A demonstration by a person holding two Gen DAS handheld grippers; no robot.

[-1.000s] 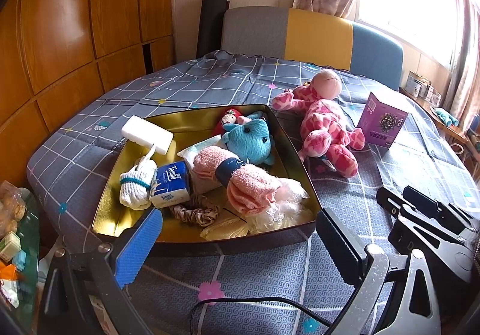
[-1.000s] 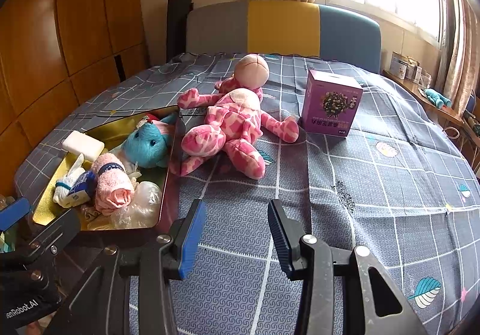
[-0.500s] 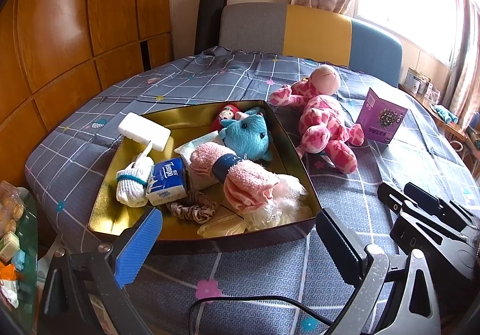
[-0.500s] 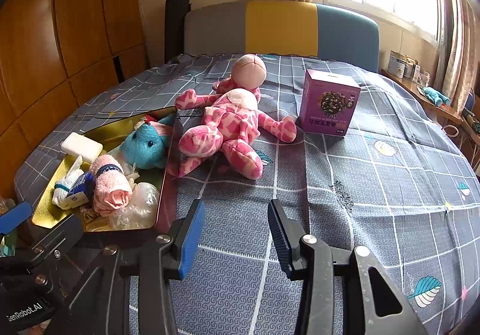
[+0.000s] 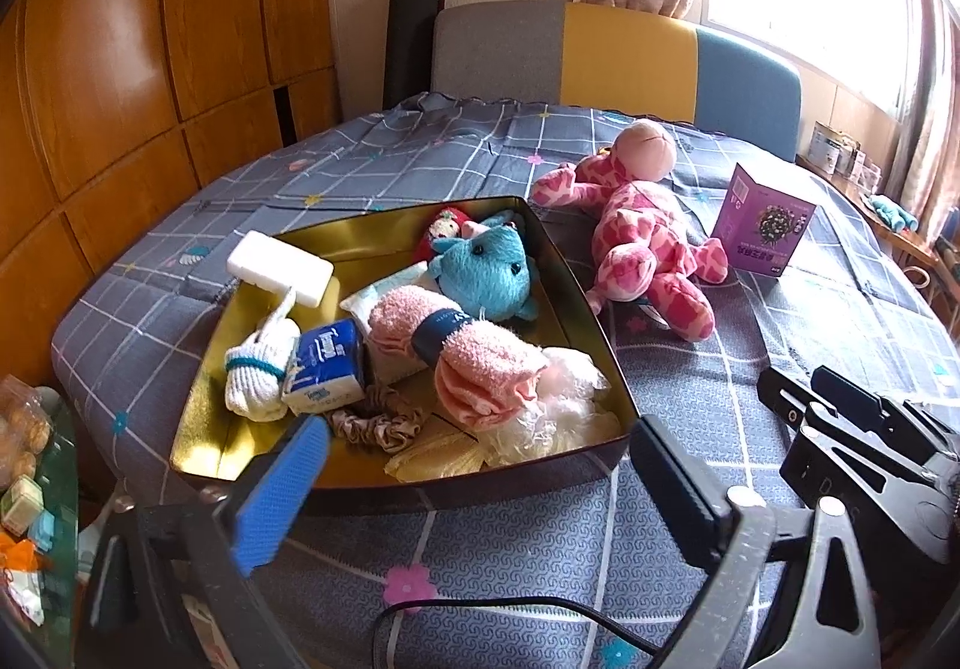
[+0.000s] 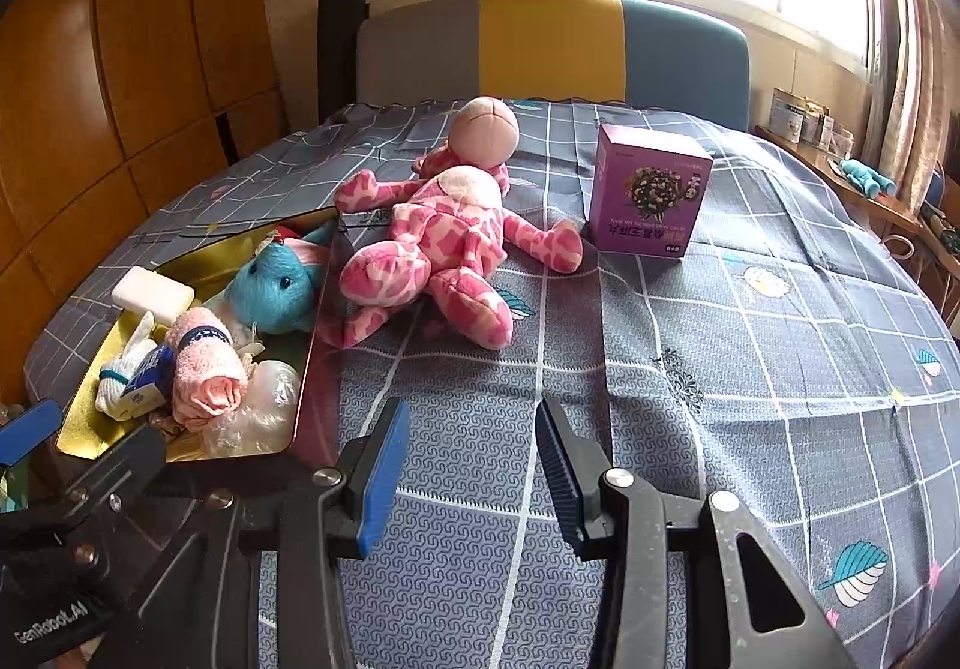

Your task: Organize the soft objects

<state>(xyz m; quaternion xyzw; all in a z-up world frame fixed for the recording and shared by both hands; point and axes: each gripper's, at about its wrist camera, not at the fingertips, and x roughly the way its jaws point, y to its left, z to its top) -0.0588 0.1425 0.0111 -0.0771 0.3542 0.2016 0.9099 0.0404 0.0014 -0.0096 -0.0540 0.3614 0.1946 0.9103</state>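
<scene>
Bed (image 6: 750, 369) with grey checked cover carries everything. Gold tin tray (image 5: 384, 243) sits at its 9 o'clock side, already packed. The pink giraffe plush (image 6: 432, 249) is the one big soft item not yet in — it lies on the cover just beside the tray's right wall, one leg touching or nearly touching the rim. Purple box (image 6: 648, 195) stands upright at the plush's 3 o'clock, apart from it.

Risks, my read:
- Plush is larger than the free space in the tray — dropping it on top could push the pink rolled towel (image 5: 468, 351) or blue plush (image 5: 486, 273) over the rim.
- Thin tin wall: a snagged limb could tip or slide the tray on the soft cover.
- White sponge (image 5: 279, 268) is perched on the rim at 10 o'clock of the tray; a nudge knocks it off.
- Box is close enough to topple if the plush is swung.

Left gripper (image 5: 474, 480): jaws wide apart but closing, nothing between them, hovering at the tray's 6 o'clock edge. Right gripper (image 6: 474, 474): jaws partly apart, empty, over bare cover at 6 o'clock of the plush.
</scene>
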